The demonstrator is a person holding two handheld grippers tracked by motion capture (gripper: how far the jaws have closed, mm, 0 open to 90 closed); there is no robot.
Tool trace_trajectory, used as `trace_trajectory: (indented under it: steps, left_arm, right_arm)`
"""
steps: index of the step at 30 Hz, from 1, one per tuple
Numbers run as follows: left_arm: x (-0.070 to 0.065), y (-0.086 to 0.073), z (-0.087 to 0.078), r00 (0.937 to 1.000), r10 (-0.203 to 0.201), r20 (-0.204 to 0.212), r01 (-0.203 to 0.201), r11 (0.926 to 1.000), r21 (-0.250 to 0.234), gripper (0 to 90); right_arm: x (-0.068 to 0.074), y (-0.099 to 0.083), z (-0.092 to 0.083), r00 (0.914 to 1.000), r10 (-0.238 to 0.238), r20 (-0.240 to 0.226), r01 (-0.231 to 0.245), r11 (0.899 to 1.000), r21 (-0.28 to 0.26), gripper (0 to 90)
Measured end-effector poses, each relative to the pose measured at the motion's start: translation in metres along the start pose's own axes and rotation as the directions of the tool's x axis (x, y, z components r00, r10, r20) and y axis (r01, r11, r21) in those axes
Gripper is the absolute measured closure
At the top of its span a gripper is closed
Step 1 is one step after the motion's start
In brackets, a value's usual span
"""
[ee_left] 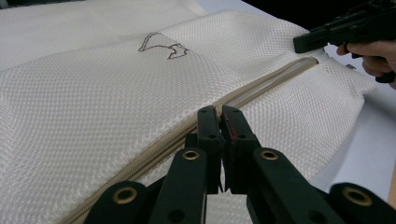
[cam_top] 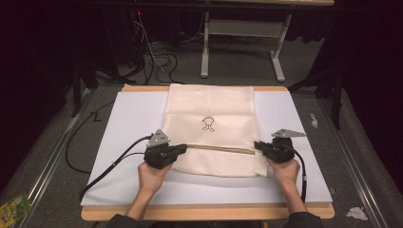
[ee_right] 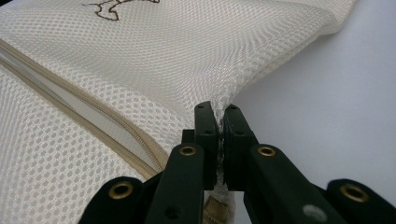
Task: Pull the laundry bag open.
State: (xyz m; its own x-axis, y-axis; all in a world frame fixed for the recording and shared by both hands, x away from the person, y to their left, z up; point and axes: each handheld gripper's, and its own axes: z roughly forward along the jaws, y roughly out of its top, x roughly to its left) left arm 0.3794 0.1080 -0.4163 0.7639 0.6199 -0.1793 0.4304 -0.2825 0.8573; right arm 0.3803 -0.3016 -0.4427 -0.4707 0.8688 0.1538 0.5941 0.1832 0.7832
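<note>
While a cream mesh bag (cam_top: pixel 209 128) is laid flat on the counter (cam_top: pixel 133 118), its zipper (cam_top: pixel 221 149) ends are pinched, left tongs (cam_top: pixel 182 148) clamped together there, right tongs (cam_top: pixel 257 144) clamped on mesh.

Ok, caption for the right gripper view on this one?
Right gripper shut on the edge of the cream mesh bag, its tan zipper running alongside, white table cover beyond.

The small dark emblem (cam_top: pixel 208 124) on the mesh bag (cam_top: pixel 209 109) is too small in the high view to make out, and the right gripper view's top edge cuts it off. The zipper's (ee_left: pixel 261 84) near end runs under the left gripper (ee_left: pixel 220 115) (whether the slider is caught between the closed jaws cannot be told). Both forearms leave the high view's bottom edge
</note>
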Motion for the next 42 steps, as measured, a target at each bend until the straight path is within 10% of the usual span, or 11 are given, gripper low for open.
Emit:
trace_trajectory:
  steps: [42]
  left_arm:
    - [0.021, -0.013, -0.032, 0.9969, -0.034, -0.071, 0.033, 0.9991, -0.028, 87.2]
  right_arm:
    - [-0.002, 0.005, -0.003, 0.9995, -0.019, 0.026, 0.019, 1.0, 0.011, 88.2]
